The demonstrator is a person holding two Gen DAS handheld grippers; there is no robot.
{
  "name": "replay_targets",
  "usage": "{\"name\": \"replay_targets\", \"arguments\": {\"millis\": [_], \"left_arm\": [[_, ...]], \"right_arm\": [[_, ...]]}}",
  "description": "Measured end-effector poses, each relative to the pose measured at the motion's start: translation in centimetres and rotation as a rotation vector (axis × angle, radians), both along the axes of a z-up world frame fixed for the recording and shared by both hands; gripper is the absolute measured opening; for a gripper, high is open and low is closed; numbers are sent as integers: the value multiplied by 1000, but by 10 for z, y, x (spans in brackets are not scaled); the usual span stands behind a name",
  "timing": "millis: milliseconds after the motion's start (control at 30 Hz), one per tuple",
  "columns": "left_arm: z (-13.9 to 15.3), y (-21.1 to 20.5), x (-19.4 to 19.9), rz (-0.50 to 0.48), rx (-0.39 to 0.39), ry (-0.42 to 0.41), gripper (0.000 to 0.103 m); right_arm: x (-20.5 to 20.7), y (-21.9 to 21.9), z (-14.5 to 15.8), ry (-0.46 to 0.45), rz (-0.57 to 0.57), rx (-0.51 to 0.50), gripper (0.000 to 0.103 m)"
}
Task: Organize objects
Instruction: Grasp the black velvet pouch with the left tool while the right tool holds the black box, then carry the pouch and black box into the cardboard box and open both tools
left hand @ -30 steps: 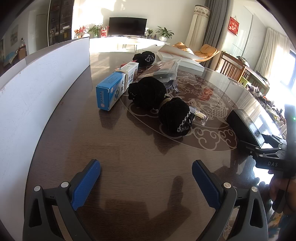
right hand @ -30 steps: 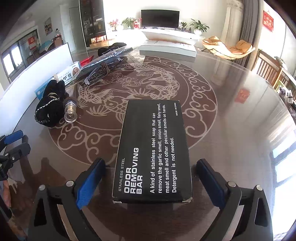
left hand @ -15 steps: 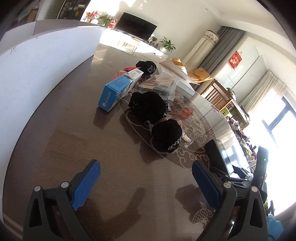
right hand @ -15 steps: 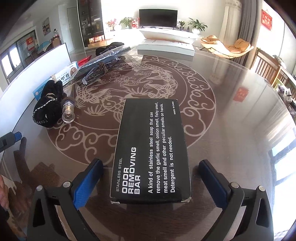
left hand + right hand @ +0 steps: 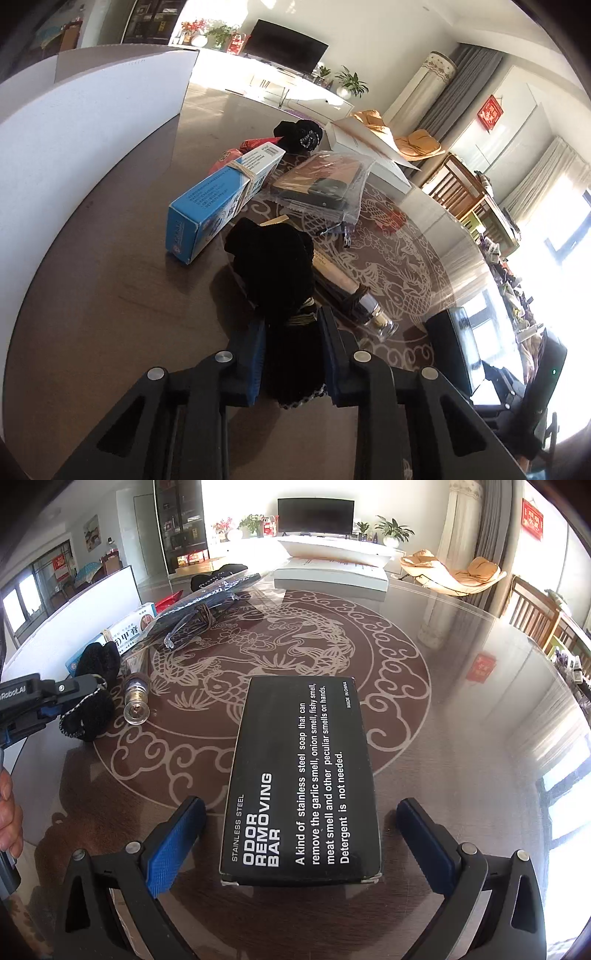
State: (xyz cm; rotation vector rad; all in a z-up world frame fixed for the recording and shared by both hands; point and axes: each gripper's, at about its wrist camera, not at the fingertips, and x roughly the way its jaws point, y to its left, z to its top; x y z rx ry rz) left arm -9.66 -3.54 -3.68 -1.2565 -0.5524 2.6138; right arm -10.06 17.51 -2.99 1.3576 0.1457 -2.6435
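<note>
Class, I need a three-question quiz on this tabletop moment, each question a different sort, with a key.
1. True or false: the right hand-held gripper is shut on the black box.
2. What does the left hand-held gripper grip? A) blue carton B) black fabric bundle C) glass bottle
3. Fill in: the box reads "ODOR ____ BAR".

Key: 1 false; 2 B, the black fabric bundle; 3 REMOVING.
</note>
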Motion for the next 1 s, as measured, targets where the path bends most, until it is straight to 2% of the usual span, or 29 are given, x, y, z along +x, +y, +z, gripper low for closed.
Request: {"name": "replay_targets", "arguments": {"millis": [100,167,200,233,267,400,433,467,533,600,633,667,733,833,1000], "left_arm": [[5,-12,38,-83,-68,-12,31],[10,-17,53,-81,-135,-8,53],[12,-19,56,-69,-165,-4,76],[13,-20,56,-64,-183,11,89],[13,-18,54,-68,-199,19,90],[0,2,33,-87,-297,-51,89],[-6,6,33,-83,-336,-63,86],[-10,10,31,-73,-378,-61,81],[-10,13,36,-74,-428,0,51],[-9,9,39,-88,-403,22,35],[-8,7,42,-99,-378,25,33],[-7,4,45,-105,-347,29,33],[3,-1,57,-98,-305,55,33],[27,-10,75,-88,-216,109,33],[79,-43,99,-38,-91,191,33]], "right_arm": [[0,0,0,0,0,0,103],[0,0,0,0,0,0,103],[0,0,0,0,0,0,103],[0,0,0,0,0,0,103],[0,0,0,0,0,0,103],[0,0,0,-1,0,-1,103],[0,0,0,-4,2,-2,103],[-2,0,0,-15,8,0,103],[-11,-2,2,-76,32,13,103],[-20,0,4,-140,49,13,102],[-21,2,7,-142,45,15,87],[-22,3,12,-133,51,20,58],[-27,5,14,-176,48,13,59],[-23,5,20,-187,43,-42,58],[-14,-25,53,-167,88,-267,58]]}}
